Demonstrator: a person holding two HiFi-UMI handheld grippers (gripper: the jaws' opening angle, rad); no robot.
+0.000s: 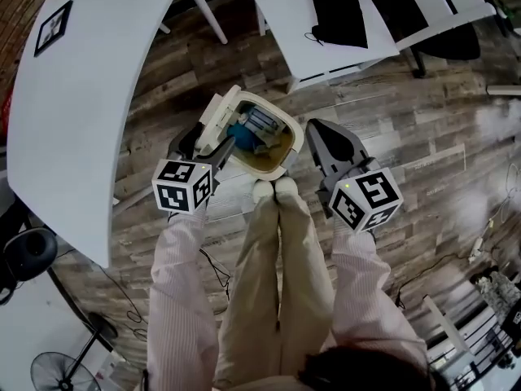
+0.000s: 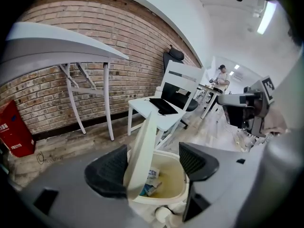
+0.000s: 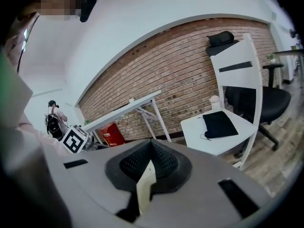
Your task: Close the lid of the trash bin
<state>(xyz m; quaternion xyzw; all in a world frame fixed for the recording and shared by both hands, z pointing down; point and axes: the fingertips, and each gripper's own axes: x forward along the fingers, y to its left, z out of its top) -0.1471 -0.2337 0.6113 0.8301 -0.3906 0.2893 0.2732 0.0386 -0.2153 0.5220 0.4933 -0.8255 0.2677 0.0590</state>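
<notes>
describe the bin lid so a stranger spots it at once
Beside the big white table, a cream trash bin stands on the wood floor. Its lid is the only upright flat panel, raised at the rim between the left tool's jaws.

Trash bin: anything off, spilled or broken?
Nothing looks damaged or spilled. The lid stands open, nearly upright, between the open jaws of the left gripper. Rubbish lies inside the trash bin, and none shows on the floor beside it.
</notes>
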